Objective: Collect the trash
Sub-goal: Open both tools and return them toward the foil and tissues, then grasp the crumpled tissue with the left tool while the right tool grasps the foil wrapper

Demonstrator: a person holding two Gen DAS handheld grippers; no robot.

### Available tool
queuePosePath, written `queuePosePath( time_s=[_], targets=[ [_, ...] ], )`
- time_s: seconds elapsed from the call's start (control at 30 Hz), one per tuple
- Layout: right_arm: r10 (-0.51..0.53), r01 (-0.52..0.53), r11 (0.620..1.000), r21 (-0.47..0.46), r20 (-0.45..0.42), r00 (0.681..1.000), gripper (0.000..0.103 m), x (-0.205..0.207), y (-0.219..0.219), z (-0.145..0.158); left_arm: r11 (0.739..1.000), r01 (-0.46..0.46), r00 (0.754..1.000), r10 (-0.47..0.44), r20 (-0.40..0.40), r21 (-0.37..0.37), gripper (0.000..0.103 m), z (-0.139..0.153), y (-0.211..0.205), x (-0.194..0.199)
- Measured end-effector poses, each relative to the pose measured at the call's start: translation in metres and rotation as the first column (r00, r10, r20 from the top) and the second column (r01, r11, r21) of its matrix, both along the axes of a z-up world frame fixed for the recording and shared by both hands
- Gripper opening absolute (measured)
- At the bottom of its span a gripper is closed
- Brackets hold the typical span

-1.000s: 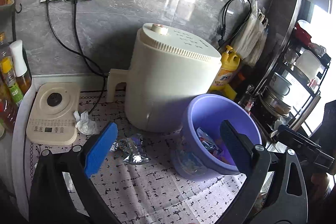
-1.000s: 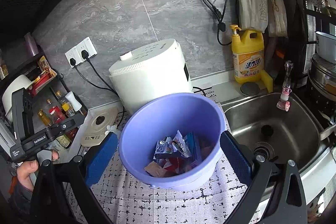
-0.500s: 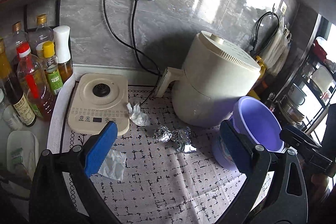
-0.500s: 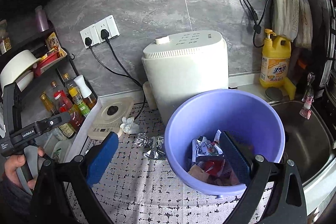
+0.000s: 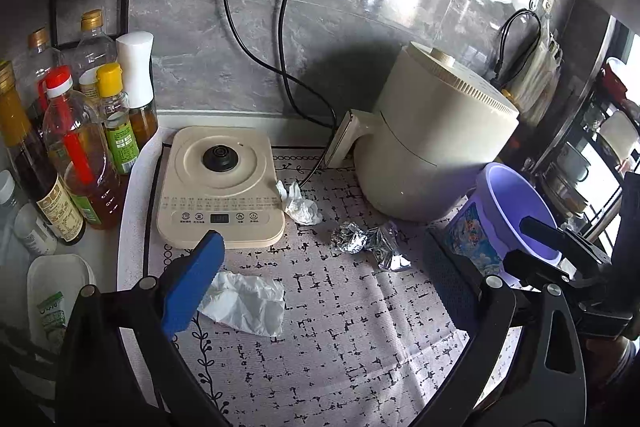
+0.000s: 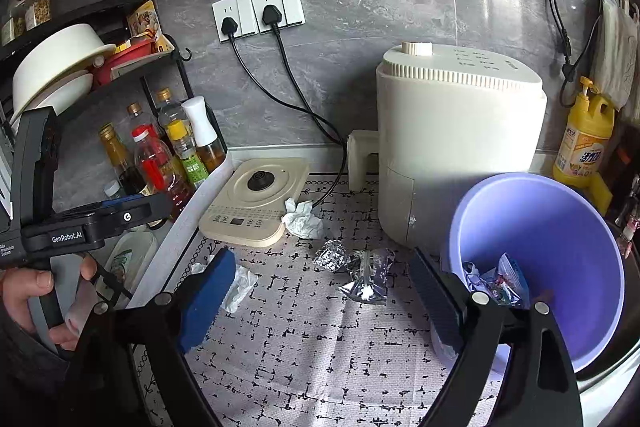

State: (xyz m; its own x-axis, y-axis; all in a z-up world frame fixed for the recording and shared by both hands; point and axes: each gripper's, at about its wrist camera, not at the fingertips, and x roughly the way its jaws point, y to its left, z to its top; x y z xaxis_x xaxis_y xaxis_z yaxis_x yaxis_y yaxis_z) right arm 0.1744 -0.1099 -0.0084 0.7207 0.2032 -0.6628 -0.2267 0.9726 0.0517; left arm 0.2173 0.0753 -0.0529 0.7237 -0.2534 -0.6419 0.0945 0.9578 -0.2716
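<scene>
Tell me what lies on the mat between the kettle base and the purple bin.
In both views: a crumpled white tissue against the kettle base, then crumpled foil wrappers nearer the purple bin.

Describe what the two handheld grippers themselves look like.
Both are black frames with silver bolts. The left gripper and right gripper each have a bright blue pad on one finger and a darker textured one opposite. The left unit's body carries white "GenRobot.AI" lettering, in a bare hand.

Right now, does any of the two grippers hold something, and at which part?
Nothing is held. The left gripper is open and empty above the mat, near the white tissue. The right gripper is open and empty too, beside the purple bucket.
</scene>
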Motion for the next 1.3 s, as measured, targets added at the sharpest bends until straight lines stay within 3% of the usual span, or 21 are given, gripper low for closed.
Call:
queuePosePath(
  time_s=[0.37, 0.5, 0.73, 0.9, 1.2, 1.3],
  targets=[
    [-0.094, 0.083, 0.994, -0.074, -0.149, 0.984, 0.060, 0.044, 0.020, -0.063, 0.999, 0.049, 0.995, -0.048, -0.086, 0.006, 0.069, -0.042, 0.005, 0.055],
    [-0.113, 0.095, 0.991, -0.099, -0.203, 0.973, 0.059, 0.063, 0.022, -0.085, 0.998, 0.062, 0.989, -0.062, -0.134, -0.001, 0.057, -0.063, 0.002, 0.080],
    [-0.165, 0.126, 0.981, -0.149, -0.285, 0.944, 0.056, 0.088, 0.015, -0.117, 0.995, 0.100, 0.979, -0.099, -0.177, -0.006, 0.048, -0.092, -0.011, 0.112],
    [-0.196, 0.149, 0.975, -0.165, -0.315, 0.929, 0.054, 0.101, 0.007, -0.133, 0.992, 0.125, 0.977, -0.118, -0.180, 0.029, 0.042, -0.105, -0.022, 0.133],
    [-0.226, 0.168, 0.966, -0.194, -0.332, 0.916, 0.051, 0.123, -0.001, -0.151, 0.976, 0.171, 0.970, -0.144, -0.196, 0.131, 0.042, -0.123, -0.046, 0.160],
    [-0.238, 0.176, 0.964, -0.201, -0.341, 0.909, 0.049, 0.128, -0.004, -0.159, 0.958, 0.183, 0.971, -0.142, -0.191, 0.220, 0.042, -0.129, -0.060, 0.164]
  ],
)
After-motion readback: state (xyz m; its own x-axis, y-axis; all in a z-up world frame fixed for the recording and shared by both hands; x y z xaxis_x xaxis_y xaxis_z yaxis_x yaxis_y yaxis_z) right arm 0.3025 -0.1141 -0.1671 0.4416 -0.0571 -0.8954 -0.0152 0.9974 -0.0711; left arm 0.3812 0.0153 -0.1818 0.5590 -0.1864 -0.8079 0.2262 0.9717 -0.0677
